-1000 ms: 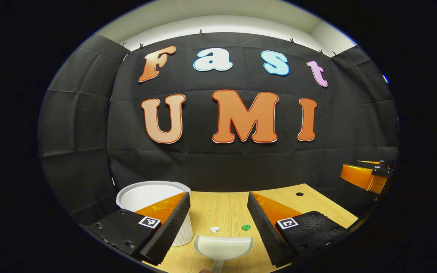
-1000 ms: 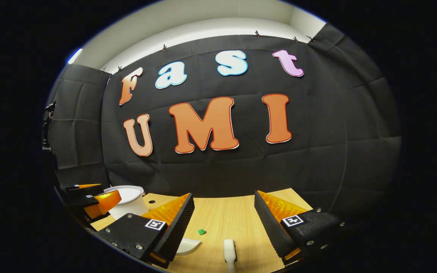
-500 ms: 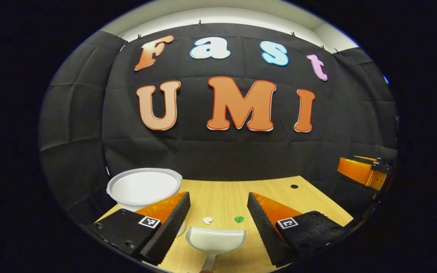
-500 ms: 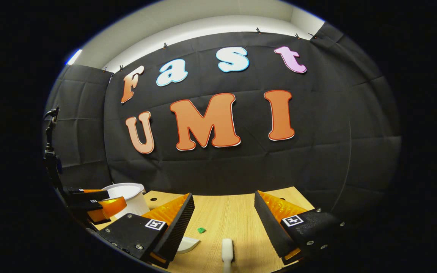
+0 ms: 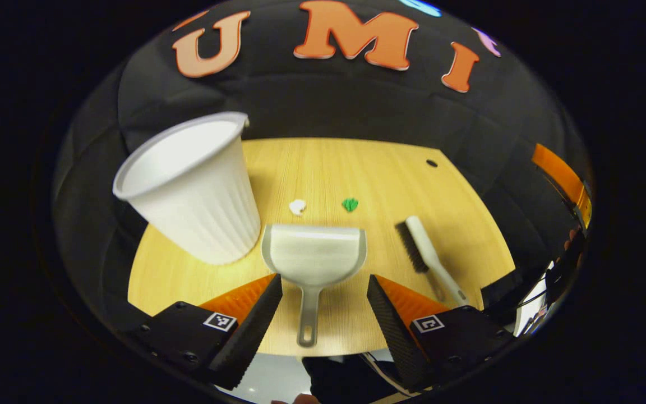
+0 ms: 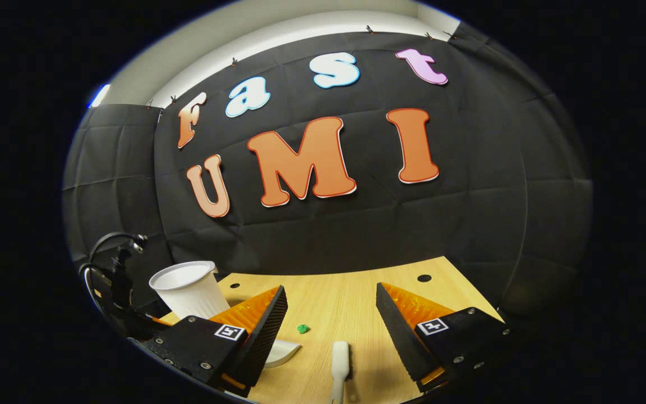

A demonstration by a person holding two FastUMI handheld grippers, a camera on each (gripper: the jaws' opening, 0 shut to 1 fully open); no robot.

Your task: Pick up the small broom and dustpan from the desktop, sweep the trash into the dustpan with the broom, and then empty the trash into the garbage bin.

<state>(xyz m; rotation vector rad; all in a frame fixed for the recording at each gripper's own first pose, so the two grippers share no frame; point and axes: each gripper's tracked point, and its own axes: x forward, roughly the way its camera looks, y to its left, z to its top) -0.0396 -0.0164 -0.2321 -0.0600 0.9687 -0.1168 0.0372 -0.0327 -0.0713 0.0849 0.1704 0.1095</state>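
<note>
The white dustpan [image 5: 313,252] lies flat on the wooden desk [image 5: 469,224], its handle [image 5: 307,314] pointing toward me between the fingers of my open left gripper [image 5: 324,280], which hovers above it. A white scrap [image 5: 297,206] and a green scrap [image 5: 350,204] lie just beyond the pan's mouth. The small broom [image 5: 427,255] lies to the pan's right, bristles facing left. My right gripper [image 6: 331,290] is open and holds nothing, with the broom [image 6: 338,362] low between its fingers, the green scrap [image 6: 302,329] ahead and a corner of the dustpan [image 6: 285,352] beside its left finger.
The white ribbed garbage bin [image 5: 188,185] stands at the desk's left, close to the dustpan; it is the same bin [image 6: 191,289] at left in the right gripper view. Cable holes [image 5: 431,163] sit near the desk's far edge. The desk's front edge lies under my left gripper.
The left gripper has tipped down and pulled back, so it now looks onto the whole dustpan, broom and bin. The right gripper has shifted only slightly.
</note>
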